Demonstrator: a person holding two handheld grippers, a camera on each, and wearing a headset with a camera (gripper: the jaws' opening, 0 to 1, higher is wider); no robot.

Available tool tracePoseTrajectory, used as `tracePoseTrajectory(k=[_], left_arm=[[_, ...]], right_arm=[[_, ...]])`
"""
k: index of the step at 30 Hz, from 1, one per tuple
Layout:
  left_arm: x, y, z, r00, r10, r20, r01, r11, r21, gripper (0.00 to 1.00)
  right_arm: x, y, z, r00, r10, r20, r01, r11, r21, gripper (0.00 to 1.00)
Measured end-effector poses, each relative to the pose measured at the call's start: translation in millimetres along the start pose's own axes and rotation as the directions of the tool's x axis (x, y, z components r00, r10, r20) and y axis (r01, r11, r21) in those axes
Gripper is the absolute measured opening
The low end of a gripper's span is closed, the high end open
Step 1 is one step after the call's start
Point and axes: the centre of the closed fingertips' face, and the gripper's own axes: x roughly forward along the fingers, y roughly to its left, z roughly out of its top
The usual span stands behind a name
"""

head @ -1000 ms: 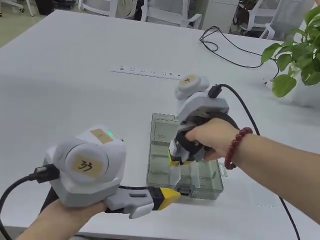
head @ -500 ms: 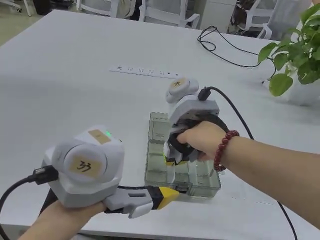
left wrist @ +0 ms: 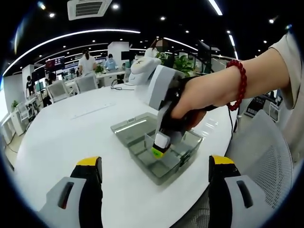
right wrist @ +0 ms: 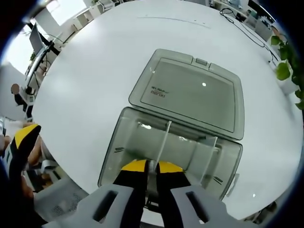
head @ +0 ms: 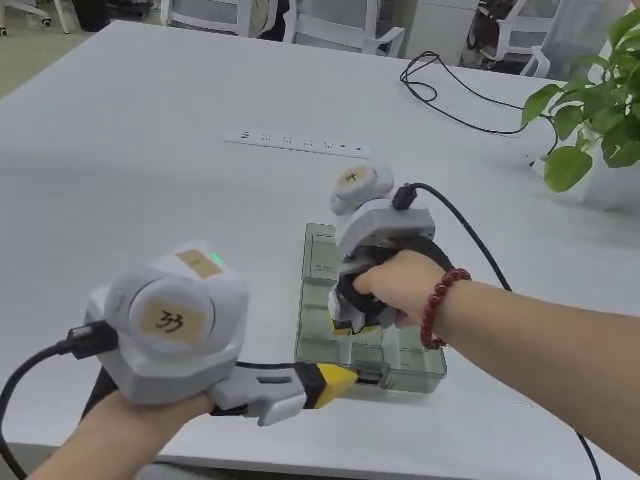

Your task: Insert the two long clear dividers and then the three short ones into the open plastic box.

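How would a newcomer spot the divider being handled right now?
On the white table, find the open plastic box, its lid flat behind it. Inside, the divider is the clear strip pinched by the right gripper between its yellow-tipped fingers; the neighbouring divider stands free.

left hand (head: 135, 435) holding left gripper (left wrist: 154, 160) low near the body, jaws standing wide apart; right forearm (head: 540, 340) reaching in from the right, right hand (head: 405, 285) tilting right gripper (right wrist: 152, 167) downward, jaws pinching an upright clear divider (right wrist: 161, 141)
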Motion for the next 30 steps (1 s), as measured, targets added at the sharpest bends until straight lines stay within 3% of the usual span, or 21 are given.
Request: tracePoseTrajectory(k=[5, 11, 23, 27, 29, 30], left_arm=[[-1.3, 0.9, 0.9, 1.0, 0.0, 0.002, 0.0, 1.0, -0.003, 0.95], [-5.0, 2.8, 0.6, 1.0, 0.01, -0.001, -0.01, 1.0, -0.007, 0.95], [-7.2, 4.1, -0.3, 0.9996, 0.027, -0.008, -0.027, 0.999, -0.024, 0.95], [-7.6, 4.6, -3.2, 0.9994, 0.032, -0.014, -0.033, 0.999, -0.032, 0.95], [-7.8, 4.9, -3.8, 0.9993, 0.034, -0.016, -0.035, 0.999, -0.037, 0.94], [-7.8, 5.1, -3.7, 0.9993, 0.034, -0.016, -0.035, 0.999, -0.039, 0.94]], right_arm=[[-0.6, 1.4, 2.5, 0.9986, 0.045, 0.029, -0.044, 0.999, -0.004, 0.11], [-2.2, 4.7, -0.6, 0.9907, 0.125, 0.055, -0.125, 0.992, 0.004, 0.19], [-19.7, 10.0, 1.0, 0.974, 0.19, 0.124, -0.178, 0.979, -0.099, 0.33], [-28.4, 10.9, 1.0, 0.9651, 0.224, 0.136, -0.204, 0.968, -0.144, 0.35], [-33.9, 12.0, 3.1, 0.9572, 0.247, 0.151, -0.215, 0.956, -0.197, 0.36], [-37.6, 14.4, 3.7, 0.9485, 0.276, 0.155, -0.233, 0.94, -0.248, 0.36]])
